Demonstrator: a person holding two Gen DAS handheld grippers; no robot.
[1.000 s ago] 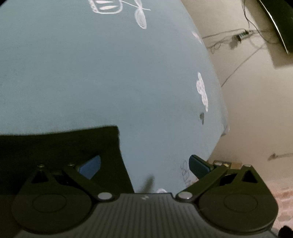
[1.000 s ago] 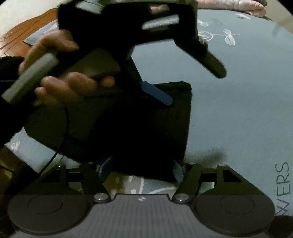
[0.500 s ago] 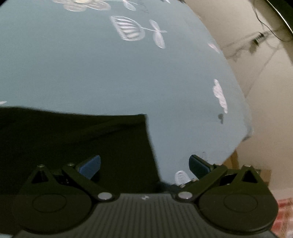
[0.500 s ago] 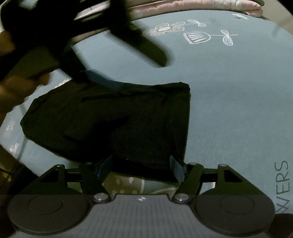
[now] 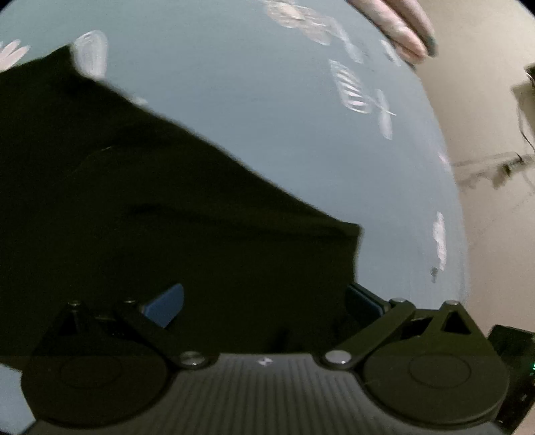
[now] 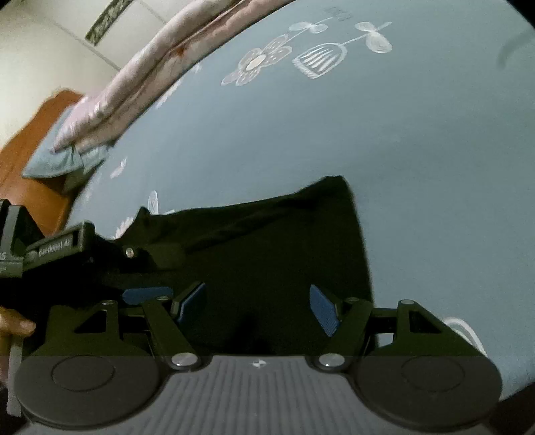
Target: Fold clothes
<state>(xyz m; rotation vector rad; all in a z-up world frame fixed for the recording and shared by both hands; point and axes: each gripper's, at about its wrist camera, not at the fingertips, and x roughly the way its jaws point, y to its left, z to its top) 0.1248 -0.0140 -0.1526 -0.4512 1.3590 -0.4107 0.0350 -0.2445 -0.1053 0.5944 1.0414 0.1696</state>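
A folded black garment (image 5: 150,207) (image 6: 267,241) lies flat on a blue-grey bedsheet (image 5: 250,83) (image 6: 401,150) printed with white flowers. My left gripper (image 5: 264,301) hovers over the garment's near right part, jaws wide apart, nothing between its blue pads (image 5: 165,302). My right gripper (image 6: 257,308) stands open over the garment's near edge, its blue pads (image 6: 322,309) apart and empty. In the right wrist view the left gripper's body (image 6: 67,247) reaches in from the left, low over the cloth, with a hand's fingers (image 6: 16,326) at the frame edge.
A pink quilt (image 6: 140,73) (image 5: 394,30) and a blue pillow (image 6: 53,160) lie along the far side of the bed, beside an orange wooden headboard (image 6: 36,140). Beyond the bed's right edge the beige floor (image 5: 485,160) carries cables and a power strip (image 5: 508,165).
The left gripper swept from the garment's far corner back across it to the near-left side. The right gripper rolled, tilting its view. Both stayed open; the garment stayed flat.
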